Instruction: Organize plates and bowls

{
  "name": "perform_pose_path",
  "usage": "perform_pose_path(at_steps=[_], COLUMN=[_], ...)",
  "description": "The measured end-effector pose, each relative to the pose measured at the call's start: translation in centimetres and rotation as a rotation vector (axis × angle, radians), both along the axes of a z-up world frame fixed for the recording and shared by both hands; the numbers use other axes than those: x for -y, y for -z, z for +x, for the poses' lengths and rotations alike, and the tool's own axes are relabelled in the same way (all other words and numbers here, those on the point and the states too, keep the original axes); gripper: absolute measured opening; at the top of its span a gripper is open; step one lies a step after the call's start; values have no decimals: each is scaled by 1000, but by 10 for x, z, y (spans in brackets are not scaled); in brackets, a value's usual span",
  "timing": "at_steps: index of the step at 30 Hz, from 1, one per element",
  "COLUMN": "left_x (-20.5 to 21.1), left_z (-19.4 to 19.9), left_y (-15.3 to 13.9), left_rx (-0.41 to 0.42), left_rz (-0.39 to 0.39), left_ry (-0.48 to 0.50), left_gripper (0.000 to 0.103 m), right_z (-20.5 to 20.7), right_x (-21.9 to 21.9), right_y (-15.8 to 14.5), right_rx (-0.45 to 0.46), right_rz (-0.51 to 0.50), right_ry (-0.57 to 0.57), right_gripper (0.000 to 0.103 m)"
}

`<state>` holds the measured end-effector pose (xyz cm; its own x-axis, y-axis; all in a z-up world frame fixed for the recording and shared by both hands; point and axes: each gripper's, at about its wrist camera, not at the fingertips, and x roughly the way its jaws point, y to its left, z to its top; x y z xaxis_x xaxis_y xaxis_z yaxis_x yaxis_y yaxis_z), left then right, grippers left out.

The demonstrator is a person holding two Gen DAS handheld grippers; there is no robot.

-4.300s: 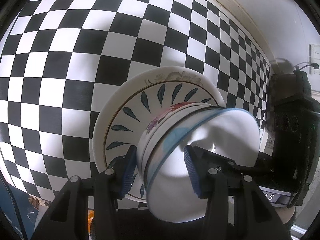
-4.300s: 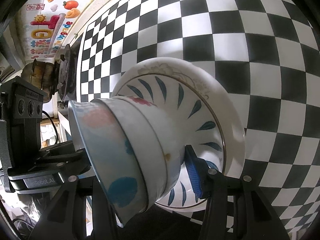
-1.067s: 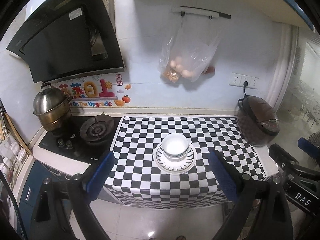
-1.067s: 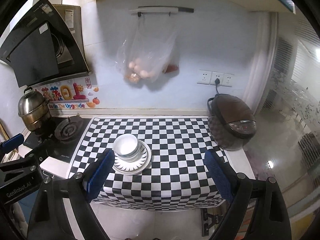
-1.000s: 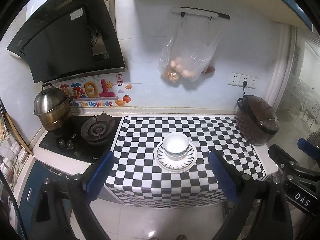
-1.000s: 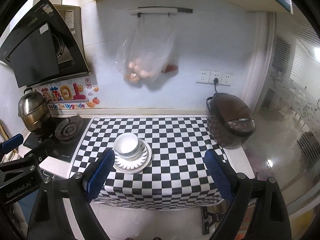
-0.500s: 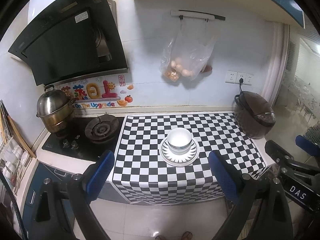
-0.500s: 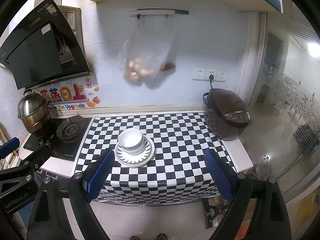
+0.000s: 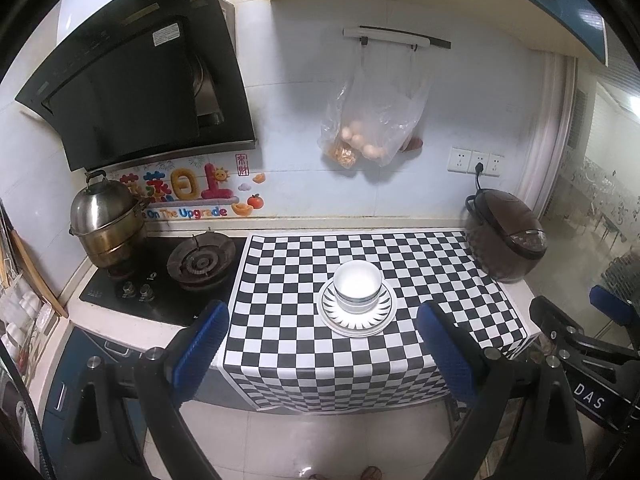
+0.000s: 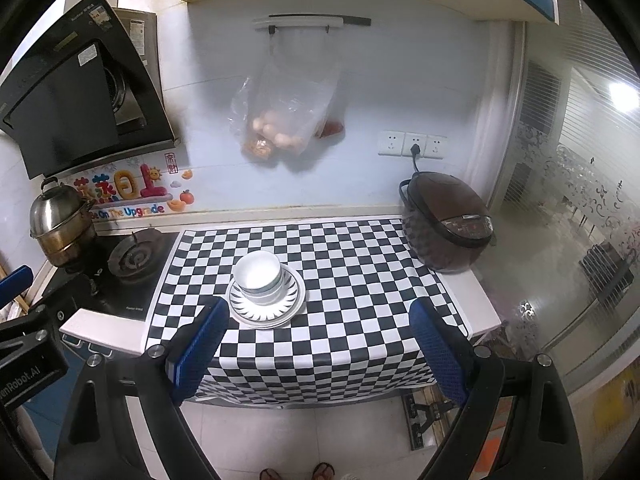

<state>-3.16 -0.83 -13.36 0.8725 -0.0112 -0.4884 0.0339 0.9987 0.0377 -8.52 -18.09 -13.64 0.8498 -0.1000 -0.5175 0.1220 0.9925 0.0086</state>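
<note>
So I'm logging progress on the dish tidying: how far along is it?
It looks finished. Done: the bowls sit nested upright on the plates, one stack on the checkered cloth. In hand: nothing; the left gripper and the right gripper are both open and back from the counter. Left: no loose plate or bowl shows.

Countertop point(image 9: 516, 292), checkered cloth point(image 9: 304, 344) laid over it: plate point(image 9: 380, 320) on the cloth, rice cooker point(image 9: 506, 240) at the right end.
</note>
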Motion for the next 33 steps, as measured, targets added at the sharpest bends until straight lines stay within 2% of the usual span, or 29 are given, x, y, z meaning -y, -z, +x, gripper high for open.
perform_pose_path(at_steps=[33], left_x=[11], left_z=[-7], left_y=[2], left_rx=[4], left_rz=[3], left_ry=[-11], left_gripper=[96], right_z=[-4], right_x=[1], right_y=[4], right_rx=[-12], right_rz=[-4], right_ry=[23], right_gripper=[93])
